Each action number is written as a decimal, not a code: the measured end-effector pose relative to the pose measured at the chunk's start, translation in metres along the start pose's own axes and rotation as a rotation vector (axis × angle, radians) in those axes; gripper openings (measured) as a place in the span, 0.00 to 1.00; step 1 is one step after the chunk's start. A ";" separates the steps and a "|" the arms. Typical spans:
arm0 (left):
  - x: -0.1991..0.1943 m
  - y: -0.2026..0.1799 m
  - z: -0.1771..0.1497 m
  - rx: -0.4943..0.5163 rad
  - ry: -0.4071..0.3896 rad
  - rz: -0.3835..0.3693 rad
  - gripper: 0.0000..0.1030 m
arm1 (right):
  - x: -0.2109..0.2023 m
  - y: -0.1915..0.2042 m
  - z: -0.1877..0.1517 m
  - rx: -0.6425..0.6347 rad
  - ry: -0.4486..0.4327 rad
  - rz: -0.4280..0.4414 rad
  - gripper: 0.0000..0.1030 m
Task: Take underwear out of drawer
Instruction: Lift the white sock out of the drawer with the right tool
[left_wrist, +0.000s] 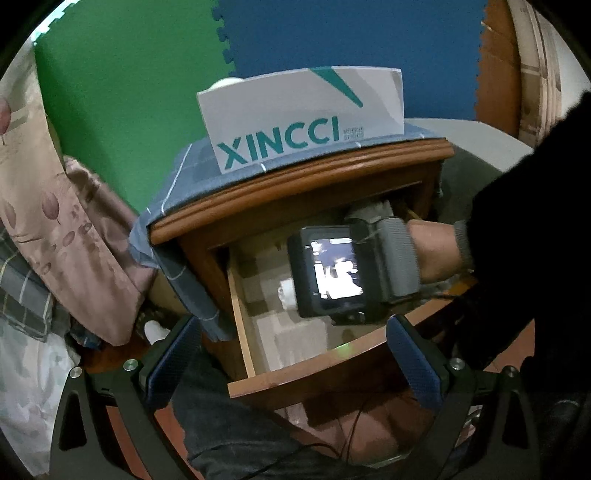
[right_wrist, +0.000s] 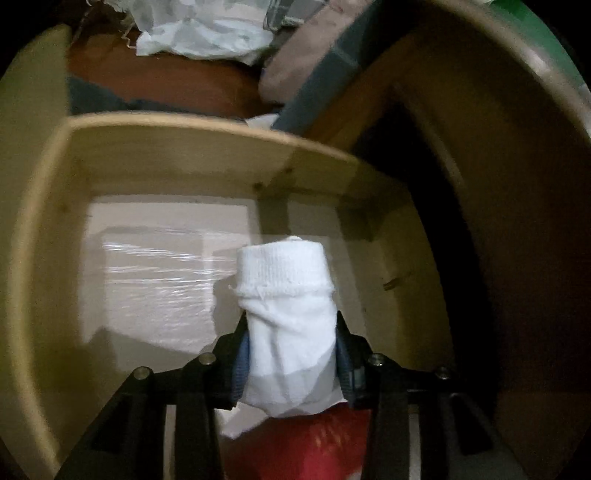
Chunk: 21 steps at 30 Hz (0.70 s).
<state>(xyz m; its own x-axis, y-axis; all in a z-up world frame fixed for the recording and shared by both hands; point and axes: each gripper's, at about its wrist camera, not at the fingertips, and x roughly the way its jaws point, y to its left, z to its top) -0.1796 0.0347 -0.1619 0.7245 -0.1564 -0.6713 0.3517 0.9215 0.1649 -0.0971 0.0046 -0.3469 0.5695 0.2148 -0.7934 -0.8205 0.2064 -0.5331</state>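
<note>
Underwear gripped, not yet lifted clear of the open drawer.

The nightstand (left_wrist: 295, 177) drawer (left_wrist: 295, 373) stands pulled out; inside it the right hand-held gripper (right_wrist: 291, 354) is clamped on the rolled white underwear (right_wrist: 288, 295), so what remains is the lift out. The nightstand's top overhangs above, likely the only obstruction. The left hand-held gripper (left_wrist: 291, 362) hovers wide and empty in front. A box (left_wrist: 303, 118) sits on top.
</note>
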 end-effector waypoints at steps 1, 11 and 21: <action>-0.002 0.000 0.001 -0.004 -0.007 0.004 0.96 | -0.013 0.000 -0.003 0.003 -0.007 -0.006 0.39; -0.024 0.001 0.014 -0.055 -0.081 0.045 0.96 | -0.112 -0.031 -0.022 0.284 -0.070 -0.071 0.39; -0.039 0.006 0.021 -0.125 -0.120 0.043 0.96 | -0.164 -0.045 -0.055 0.657 -0.045 -0.067 0.39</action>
<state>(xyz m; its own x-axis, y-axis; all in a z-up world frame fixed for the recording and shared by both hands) -0.1936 0.0391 -0.1196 0.8057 -0.1502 -0.5729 0.2479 0.9640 0.0960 -0.1564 -0.0925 -0.2087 0.6311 0.2181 -0.7444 -0.5911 0.7567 -0.2794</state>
